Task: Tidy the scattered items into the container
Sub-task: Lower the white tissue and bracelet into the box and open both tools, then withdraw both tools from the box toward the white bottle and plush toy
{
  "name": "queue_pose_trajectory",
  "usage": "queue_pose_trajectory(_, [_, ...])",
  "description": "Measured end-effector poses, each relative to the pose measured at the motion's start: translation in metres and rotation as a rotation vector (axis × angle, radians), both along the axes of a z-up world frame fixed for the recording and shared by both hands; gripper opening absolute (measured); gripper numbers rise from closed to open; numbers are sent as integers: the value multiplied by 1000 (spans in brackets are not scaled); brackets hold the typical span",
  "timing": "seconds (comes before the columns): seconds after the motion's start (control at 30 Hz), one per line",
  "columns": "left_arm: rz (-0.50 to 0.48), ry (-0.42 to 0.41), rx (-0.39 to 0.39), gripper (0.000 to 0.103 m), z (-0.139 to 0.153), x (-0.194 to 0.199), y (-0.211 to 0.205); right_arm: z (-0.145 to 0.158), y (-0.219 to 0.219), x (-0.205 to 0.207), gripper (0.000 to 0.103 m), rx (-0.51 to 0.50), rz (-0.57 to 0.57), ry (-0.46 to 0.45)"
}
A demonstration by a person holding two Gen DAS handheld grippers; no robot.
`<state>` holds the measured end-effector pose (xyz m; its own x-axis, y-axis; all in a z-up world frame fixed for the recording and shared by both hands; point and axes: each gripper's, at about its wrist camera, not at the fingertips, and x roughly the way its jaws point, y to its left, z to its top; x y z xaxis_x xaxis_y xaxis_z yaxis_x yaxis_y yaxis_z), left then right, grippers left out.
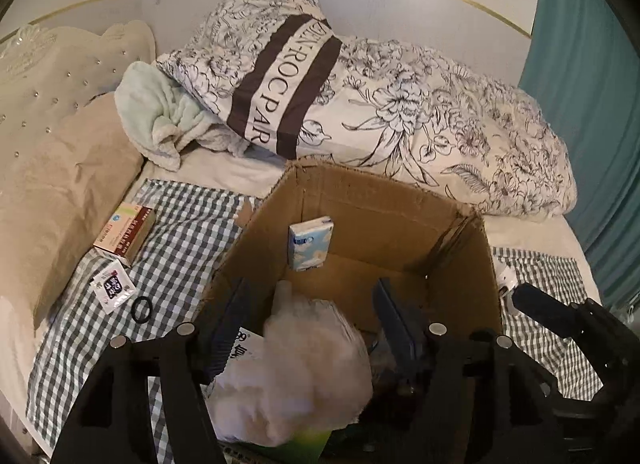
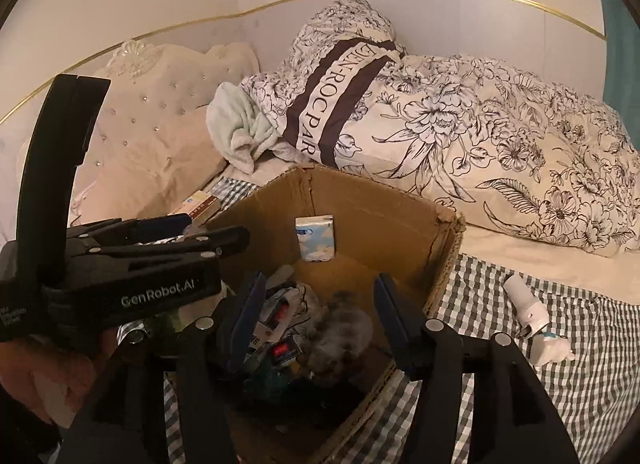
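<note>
Now both grippers hang over the cardboard box [image 1: 360, 199]: left gripper [image 1: 308, 324] wide above the white bag [image 1: 304, 376], right gripper [image 2: 320, 316] wide, empty. We lift clear before fetching the medicine box [image 1: 126, 234] at left.

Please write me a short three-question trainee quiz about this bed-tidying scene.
1. True or false: the tissue pack stands inside the cardboard box.
2. Which item lies outside the box on the gingham cloth? A) black hair tie B) tissue pack C) fluffy white bundle
3. Are the jaws of the left gripper and right gripper open or shut?

Key: 1 true; 2 A; 3 open, both over the box.
</note>
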<state>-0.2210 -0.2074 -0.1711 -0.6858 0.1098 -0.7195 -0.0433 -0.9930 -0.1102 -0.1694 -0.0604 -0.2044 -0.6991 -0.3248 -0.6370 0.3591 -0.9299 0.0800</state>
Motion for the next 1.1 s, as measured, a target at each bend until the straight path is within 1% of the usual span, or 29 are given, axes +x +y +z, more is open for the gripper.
queue_pose_trajectory(0.47, [-6, 85, -12, 68, 53, 37, 18, 33, 34, 37, 56, -20, -37, 54])
queue_pose_trajectory(0.7, [-17, 120, -21, 69, 77, 57, 34, 53, 63, 61, 56, -43, -75, 87])
queue_pose_trajectory(0.87, [-32, 151, -22, 71, 94, 73, 53, 67, 82, 79, 57, -50, -94, 109])
queue_pose_trajectory(1.0, [-44, 172, -21, 76, 104, 86, 69, 77, 100, 94, 58, -49, -113, 126])
queue_pose_trajectory(1.1, [-58, 181, -9, 79, 111, 96, 84, 84, 115, 106, 61, -45, -132, 136])
